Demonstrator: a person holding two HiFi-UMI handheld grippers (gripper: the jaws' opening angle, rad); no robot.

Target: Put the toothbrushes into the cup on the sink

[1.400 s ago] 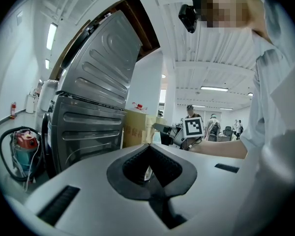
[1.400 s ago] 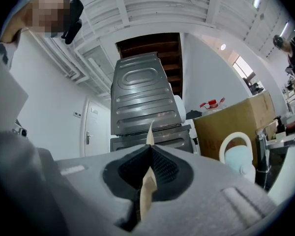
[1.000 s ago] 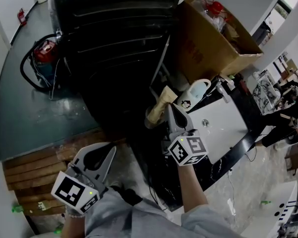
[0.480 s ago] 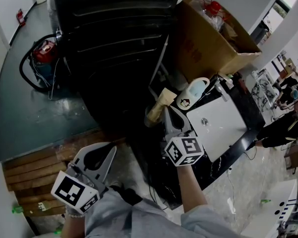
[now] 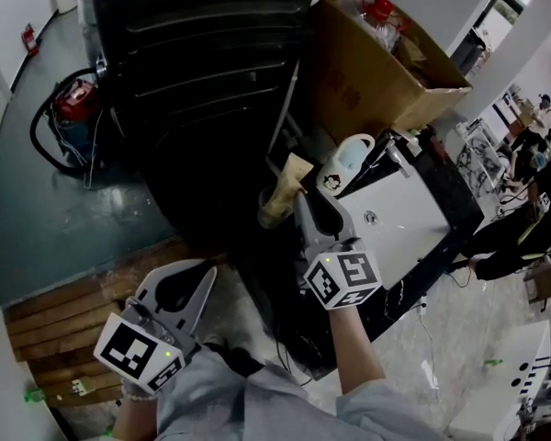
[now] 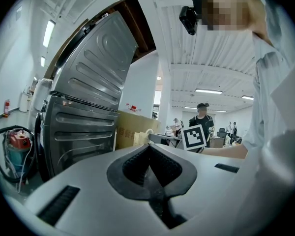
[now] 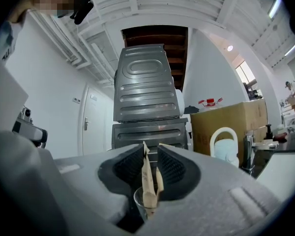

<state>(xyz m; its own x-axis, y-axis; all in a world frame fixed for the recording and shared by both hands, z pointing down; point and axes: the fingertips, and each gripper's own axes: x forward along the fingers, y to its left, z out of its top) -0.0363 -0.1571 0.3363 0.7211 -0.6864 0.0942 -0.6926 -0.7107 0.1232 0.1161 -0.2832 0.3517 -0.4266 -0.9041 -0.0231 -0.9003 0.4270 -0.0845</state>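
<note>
The right claw point(image 7: 148, 150) has its jaws easing apart as we watch. The paper-wrapped toothbrushes point(image 7: 146, 178) stand upright between the pads, which don't look to be pressing on them. I read that as a release, not a grip. The reason is at 6 o'clock under the jaws, where the packets' lower ends are down inside a clear cup point(image 7: 137, 200). The glass carries them, and they lean a little against its rim. The left claw point(image 6: 148, 149) is closed tip to tip with nothing in it. It hangs low at 7 o'clock in the head view, seemingly parked out of the way while the other claw works.

Only the right gripper view shows the glass and the slack at the pads. From the head view the tan packet tops sit at 11 o'clock off the claw, and the cup is lost against the dark behind. The head view does give the layout, though. The white sink point(image 5: 399, 223) is at 3 o'clock of the claw, a white mug point(image 5: 342, 168) stands at 1 o'clock by the sink's far corner, and a cardboard box point(image 5: 386, 62) sits beyond. I can't tell what the cup rests on, sink edge or worktop. The left gripper view misses the cup entirely and shows just a metal cabinet point(image 6: 83, 127).
</note>
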